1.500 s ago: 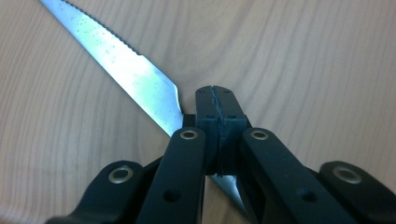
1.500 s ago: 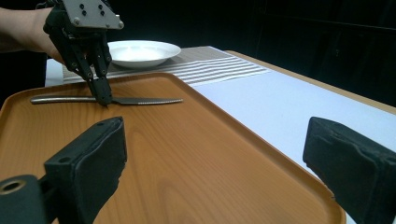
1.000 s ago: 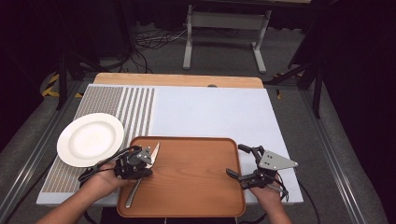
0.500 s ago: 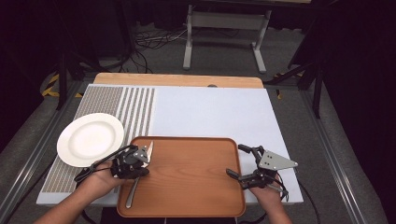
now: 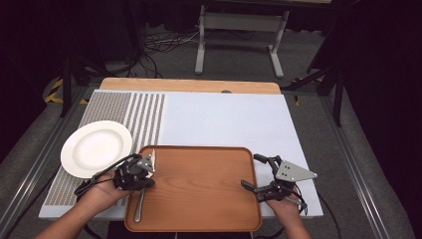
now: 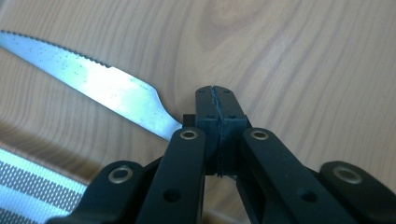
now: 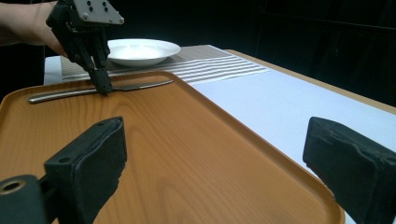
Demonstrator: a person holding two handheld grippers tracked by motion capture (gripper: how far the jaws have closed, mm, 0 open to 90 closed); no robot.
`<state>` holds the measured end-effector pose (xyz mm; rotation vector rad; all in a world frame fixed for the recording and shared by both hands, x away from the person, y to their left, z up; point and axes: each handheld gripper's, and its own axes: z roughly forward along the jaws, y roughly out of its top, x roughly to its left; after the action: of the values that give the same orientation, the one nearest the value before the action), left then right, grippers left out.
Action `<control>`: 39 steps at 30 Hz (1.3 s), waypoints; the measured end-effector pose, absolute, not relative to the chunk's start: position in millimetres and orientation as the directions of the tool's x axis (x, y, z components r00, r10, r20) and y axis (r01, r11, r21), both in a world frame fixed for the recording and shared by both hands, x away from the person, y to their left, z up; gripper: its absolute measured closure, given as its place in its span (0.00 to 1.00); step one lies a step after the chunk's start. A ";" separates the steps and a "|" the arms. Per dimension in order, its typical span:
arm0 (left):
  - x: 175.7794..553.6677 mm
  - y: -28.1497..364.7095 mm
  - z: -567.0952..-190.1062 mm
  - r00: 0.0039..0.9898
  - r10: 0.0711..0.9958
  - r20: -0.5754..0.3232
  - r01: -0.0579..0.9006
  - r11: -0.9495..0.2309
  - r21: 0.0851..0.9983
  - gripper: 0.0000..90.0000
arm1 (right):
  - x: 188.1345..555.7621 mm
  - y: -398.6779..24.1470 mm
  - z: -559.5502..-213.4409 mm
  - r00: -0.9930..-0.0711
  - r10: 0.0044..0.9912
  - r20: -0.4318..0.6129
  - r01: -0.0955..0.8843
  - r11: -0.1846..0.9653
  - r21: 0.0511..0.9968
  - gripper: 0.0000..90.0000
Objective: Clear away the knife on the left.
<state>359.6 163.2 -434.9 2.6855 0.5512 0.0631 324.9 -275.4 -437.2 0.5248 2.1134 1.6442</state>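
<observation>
Steel knife (image 5: 143,191): lying on the left strip of the wooden tray (image 5: 199,199), serrated blade pointing toward the far rim, handle toward the person.
Grip: left hand-held gripper (image 6: 219,119) is clamped tight, jaws fully together right beside the spot where blade meets handle. Looks like the knife is pinched there, but honestly I can't tell if metal is actually between the pads.
What changed: compared with a second ago, the left hand has slid a bit toward the tray's left edge and the knife went with it, now closer to that rim. So I'd say the knife is being dragged or lifted out, probably headed next to the plate (image 5: 96,148).
Left hand pose: forearm comes in from the bottom left, gripper tipped down steeply onto the tray.
Right hand-held gripper (image 5: 259,172): jaws spread wide, holding nothing, parked low at the tray's right edge, hasn't budged.
Around it: white plate just left of the tray on the striped mat (image 5: 144,112), all on the desk (image 5: 224,119).
</observation>
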 end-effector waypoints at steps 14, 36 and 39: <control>358.9 167.1 -435.2 0.918 0.396 -0.030 0.375 -0.840 0.392 1.00 | 325.0 -275.1 -437.2 -0.845 0.527 -0.090 0.044 0.237 0.971 0.08; 352.9 186.7 -403.0 0.918 0.369 -0.144 0.360 -0.626 0.692 0.07 | 327.4 -273.5 -436.6 -0.849 0.521 -0.086 0.044 0.232 0.972 0.08; 345.3 194.7 -395.3 0.919 0.386 -0.086 0.308 -0.563 0.767 0.05 | 327.1 -274.0 -436.5 -0.849 0.522 -0.086 0.043 0.231 0.972 0.08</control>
<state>345.3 194.7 -395.3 2.2091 0.4915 0.1138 327.1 -274.0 -436.5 0.5199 2.1160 1.6515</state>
